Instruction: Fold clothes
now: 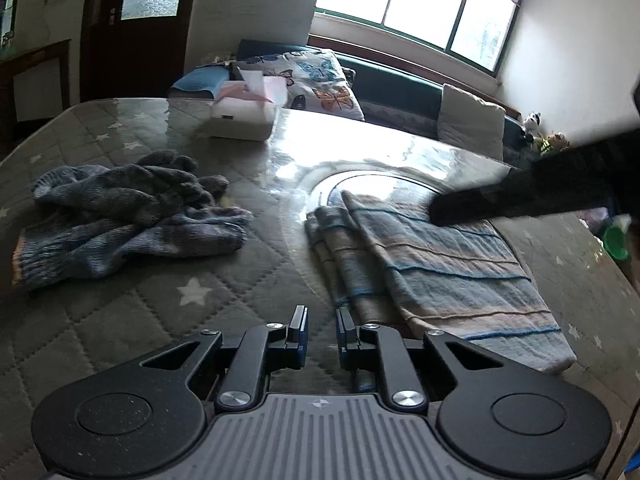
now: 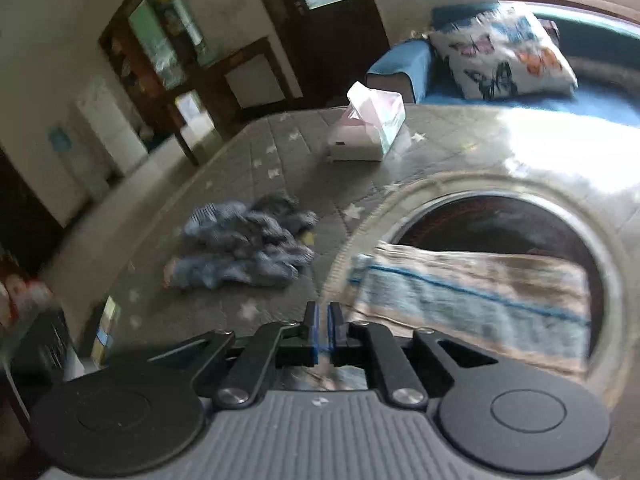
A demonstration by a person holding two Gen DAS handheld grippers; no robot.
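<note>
Quilted star-print table (image 1: 120, 312) carries my soft, light striped towel (image 1: 432, 264), folded near its right edge; my left gripper (image 1: 322, 322) is spread and empty, my right gripper (image 2: 323, 316) pressed together; I judge its near corner the best hold

left black two-finger gripper with blue pads (image 1: 322, 320) is angled down, jaws parted a little with nothing between them. The right black two-finger gripper (image 2: 323, 316) is tilted down too, pads nearly together with just a thin slit and nothing pinched in it. In the left wrist view the right one shows as a dark blurry shape coming in from the right edge
</note>
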